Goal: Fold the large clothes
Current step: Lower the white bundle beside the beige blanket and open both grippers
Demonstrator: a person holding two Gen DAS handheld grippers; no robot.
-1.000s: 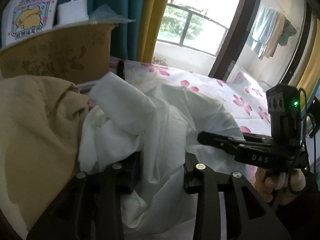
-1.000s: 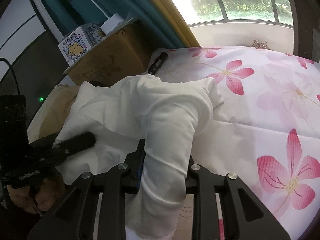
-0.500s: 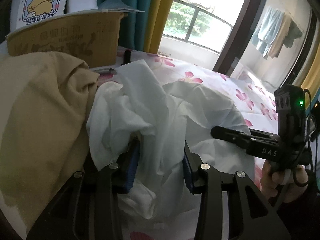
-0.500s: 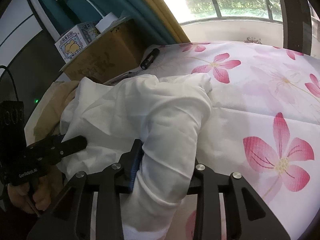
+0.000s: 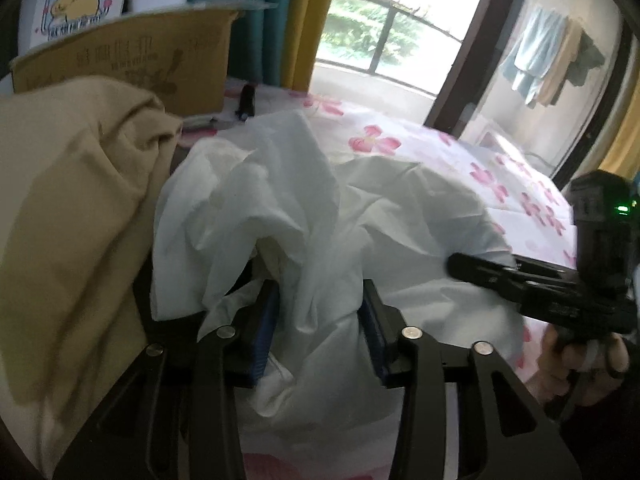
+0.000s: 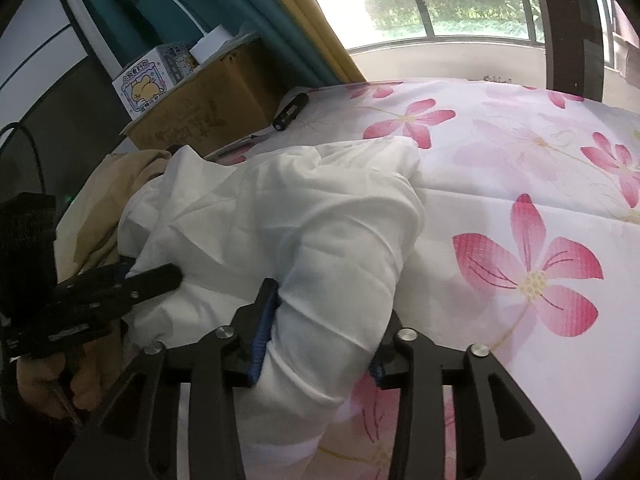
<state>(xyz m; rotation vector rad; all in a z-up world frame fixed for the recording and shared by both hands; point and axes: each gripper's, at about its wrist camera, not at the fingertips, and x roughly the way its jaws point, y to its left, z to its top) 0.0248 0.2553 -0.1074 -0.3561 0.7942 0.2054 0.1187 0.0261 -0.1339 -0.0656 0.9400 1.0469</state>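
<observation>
White garment (image 6: 320,240) is bunched between both grippers' opening jaws, left gripper (image 5: 320,328) and right gripper (image 6: 320,328), whose clamp has been loosened; a release onto the bed (image 6: 520,168) seems under way. At 10 o'clock, a box (image 6: 208,112) is seen.

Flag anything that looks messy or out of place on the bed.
The white garment is bunched in a crumpled heap on the floral sheet, not flat. Its left side overlaps a rumpled tan garment. A black pen-like object lies loose beside the cardboard box.
</observation>
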